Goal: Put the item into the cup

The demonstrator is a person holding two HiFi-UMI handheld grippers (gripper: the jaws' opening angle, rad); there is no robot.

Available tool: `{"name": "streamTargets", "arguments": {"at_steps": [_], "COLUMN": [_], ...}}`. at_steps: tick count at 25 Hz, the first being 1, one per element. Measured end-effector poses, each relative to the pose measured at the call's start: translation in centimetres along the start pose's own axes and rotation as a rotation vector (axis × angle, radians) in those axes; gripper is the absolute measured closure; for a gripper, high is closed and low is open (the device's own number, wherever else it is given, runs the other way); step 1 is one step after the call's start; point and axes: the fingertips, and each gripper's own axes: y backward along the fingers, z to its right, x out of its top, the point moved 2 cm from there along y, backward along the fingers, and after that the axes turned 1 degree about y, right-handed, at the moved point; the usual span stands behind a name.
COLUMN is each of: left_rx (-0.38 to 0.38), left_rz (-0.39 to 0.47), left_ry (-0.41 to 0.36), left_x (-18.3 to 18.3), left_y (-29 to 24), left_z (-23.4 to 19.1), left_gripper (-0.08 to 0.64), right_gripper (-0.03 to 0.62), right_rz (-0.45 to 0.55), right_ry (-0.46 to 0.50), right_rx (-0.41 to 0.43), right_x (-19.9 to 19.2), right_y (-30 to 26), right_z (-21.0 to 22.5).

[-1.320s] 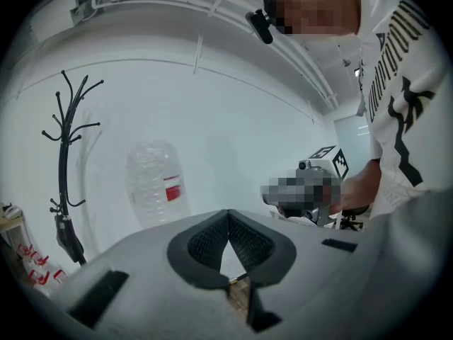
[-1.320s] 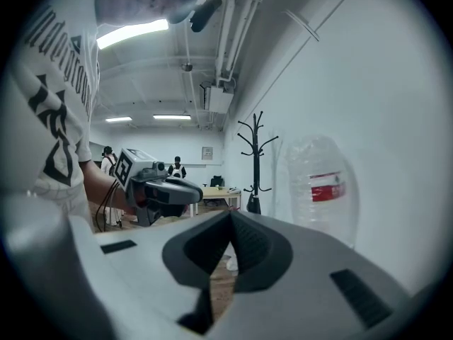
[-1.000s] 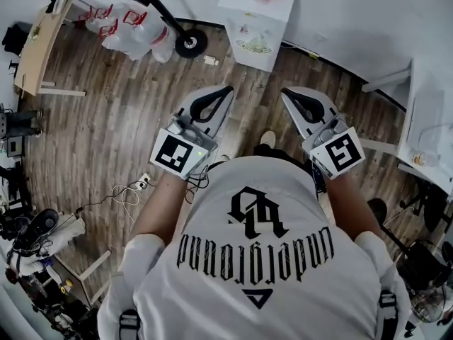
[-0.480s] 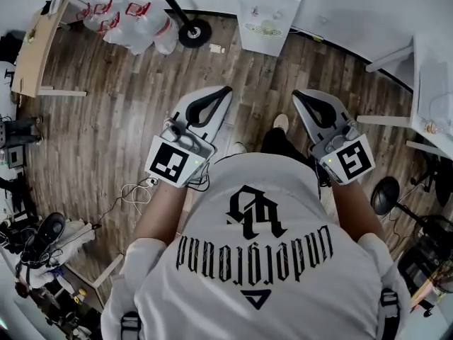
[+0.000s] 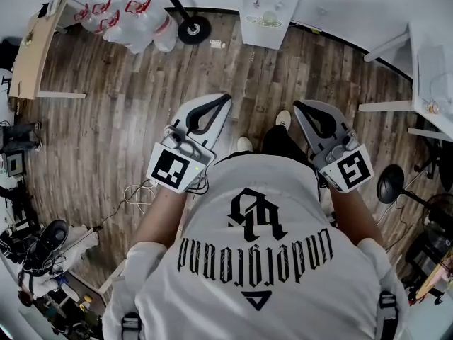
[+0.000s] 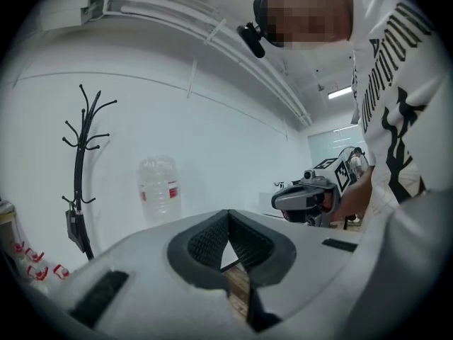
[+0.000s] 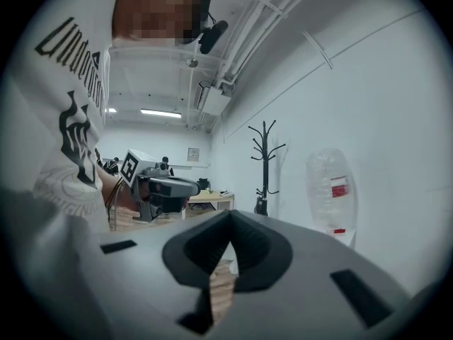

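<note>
No cup and no item shows in any view. A person stands on a wooden floor (image 5: 106, 119) and holds both grippers out in front of the chest. My left gripper (image 5: 227, 97) has its jaws shut with nothing between them; its closed tips (image 6: 228, 213) point toward a white wall. My right gripper (image 5: 296, 105) is also shut and empty, its tips (image 7: 230, 213) together. Each gripper shows in the other's view: the right gripper (image 6: 311, 197) and the left gripper (image 7: 159, 186), side by side at the same height.
A water dispenser (image 5: 267, 9) with a clear bottle (image 6: 159, 190) stands by the far wall, beside a black coat stand (image 6: 83, 161). White bags (image 5: 134, 20) and a wooden table (image 5: 35, 48) lie at the left, a white table (image 5: 432, 69) at the right. Cables (image 5: 134, 190) trail on the floor.
The person has stepped, so the floor and the dispenser have slid up in the head view. Both grippers stayed shut and side by side in front of the chest.
</note>
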Motion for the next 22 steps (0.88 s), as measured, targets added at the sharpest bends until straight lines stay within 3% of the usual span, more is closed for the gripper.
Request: {"name": "streamTargets", "arguments": {"at_steps": [22], "left_rx": [0.026], "left_rz": [0.075], "left_ry": [-0.003], "left_x": [2.2], "left_y": [2.0], "left_z": [-0.7], "left_gripper": [0.554], "right_gripper": [0.588], "right_rz": [0.04], "right_ry": [0.09], "right_rx": [-0.023], "right_x": [2.4], "right_y": [-0.2], "right_z": [-0.4]}}
